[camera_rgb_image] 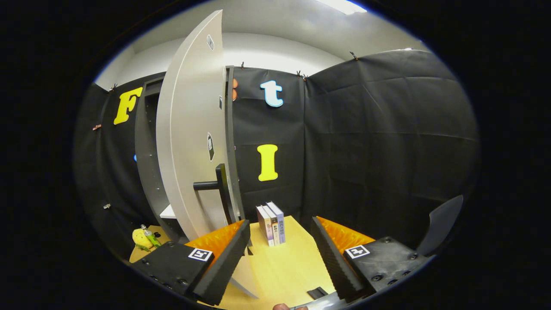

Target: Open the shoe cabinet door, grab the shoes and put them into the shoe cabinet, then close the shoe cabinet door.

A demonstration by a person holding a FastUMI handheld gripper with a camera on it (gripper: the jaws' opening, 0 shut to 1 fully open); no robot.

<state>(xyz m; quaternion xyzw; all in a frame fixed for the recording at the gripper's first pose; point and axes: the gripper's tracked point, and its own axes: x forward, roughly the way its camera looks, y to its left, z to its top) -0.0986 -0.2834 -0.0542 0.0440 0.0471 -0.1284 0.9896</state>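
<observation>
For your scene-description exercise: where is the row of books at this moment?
In the gripper view the books stand upright on the wooden tabletop, beyond the open fingers and just right of the open cabinet door.

The open cabinet door [189, 129] is seen left of the books [271, 224], which are stood on the bench [284, 262] beyond the spread fingers [331, 258].

The gripper [280, 249] hangs with fingers spread and empty over a wooden table [284, 267], the shoe cabinet door [189, 142] swung open just ahead of the left finger, its dark handle [217, 185] facing out, three upright books [271, 224] standing beyond the fingers and a yellow plush toy [142, 239] beside the cabinet [148, 159].
</observation>
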